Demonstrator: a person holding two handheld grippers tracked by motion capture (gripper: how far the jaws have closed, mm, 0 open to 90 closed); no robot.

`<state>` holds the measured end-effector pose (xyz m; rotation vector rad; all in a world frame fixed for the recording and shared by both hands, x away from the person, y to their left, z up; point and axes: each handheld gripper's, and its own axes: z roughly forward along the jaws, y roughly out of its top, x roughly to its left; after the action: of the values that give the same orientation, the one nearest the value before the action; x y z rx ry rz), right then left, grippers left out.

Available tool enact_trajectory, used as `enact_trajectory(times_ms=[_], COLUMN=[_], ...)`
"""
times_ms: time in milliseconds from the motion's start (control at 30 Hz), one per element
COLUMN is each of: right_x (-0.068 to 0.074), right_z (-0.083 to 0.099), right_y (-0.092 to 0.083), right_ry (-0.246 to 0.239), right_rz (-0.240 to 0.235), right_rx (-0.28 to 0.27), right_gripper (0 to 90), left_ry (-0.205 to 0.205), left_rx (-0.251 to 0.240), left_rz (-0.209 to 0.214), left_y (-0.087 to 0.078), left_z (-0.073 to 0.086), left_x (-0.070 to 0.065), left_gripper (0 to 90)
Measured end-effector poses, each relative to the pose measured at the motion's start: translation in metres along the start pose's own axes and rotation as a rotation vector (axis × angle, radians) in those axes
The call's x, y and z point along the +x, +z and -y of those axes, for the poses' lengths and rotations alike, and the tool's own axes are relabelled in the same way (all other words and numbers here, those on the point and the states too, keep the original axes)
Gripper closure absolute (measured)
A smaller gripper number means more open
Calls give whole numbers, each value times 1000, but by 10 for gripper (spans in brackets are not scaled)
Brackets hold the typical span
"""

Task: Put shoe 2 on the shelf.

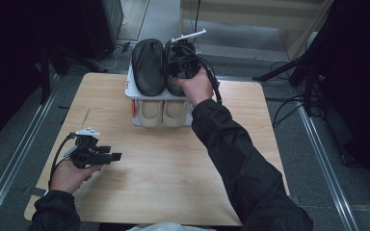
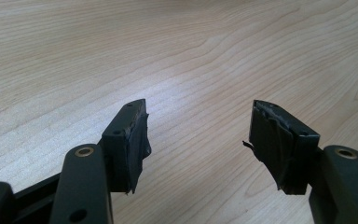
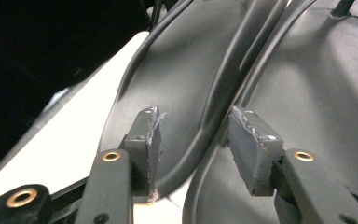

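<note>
Two black slippers lie side by side on top of a white shoe rack (image 1: pixel 130 90) at the table's far edge: the left slipper (image 1: pixel 148 67) (image 3: pixel 186 60) and the right slipper (image 1: pixel 173 89) (image 3: pixel 317 93). My right gripper (image 1: pixel 180 57) (image 3: pixel 193 116) hovers over the right slipper, open, its jaws straddling the adjoining rims of both slippers; a gap shows between the left pad and the rims. My left gripper (image 1: pixel 116 156) (image 2: pixel 198 109) is held low over the bare wood at the near left, open with nothing between its jaws.
A pair of beige slippers (image 1: pixel 163 111) sits on the rack's lower shelf, toes toward me. The wooden table (image 1: pixel 173 163) stretches between the rack and the person. Dark stands and cables surround the table on the floor.
</note>
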<state>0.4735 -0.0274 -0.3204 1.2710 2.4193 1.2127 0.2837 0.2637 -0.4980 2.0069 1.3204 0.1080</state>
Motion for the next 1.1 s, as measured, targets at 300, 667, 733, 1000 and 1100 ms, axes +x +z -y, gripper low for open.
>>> enact_trajectory(times_ms=[300,667,733,1000,1100], right_x=[4,7,6,6,4], right_z=[23,56,62,92,103], right_y=[-17,-35,-37,-42,-44], right_ry=[-41,-138,-155,-218,-211], right_rz=[-56,-153,-160,-168,-183], right_rx=[-2,-42,-48,-47,-43], right_gripper=[545,519,518,501,495], left_ry=[0,9,13,25,25], left_rx=[-3,-1,2,7,6], left_rz=[-6,2,5,9,9], left_y=[3,6,7,9,10], left_z=[-2,-6,-7,-10,-10], left_x=[-1,-1,-1,-3,-3], left_gripper=[377,376,376,376,376])
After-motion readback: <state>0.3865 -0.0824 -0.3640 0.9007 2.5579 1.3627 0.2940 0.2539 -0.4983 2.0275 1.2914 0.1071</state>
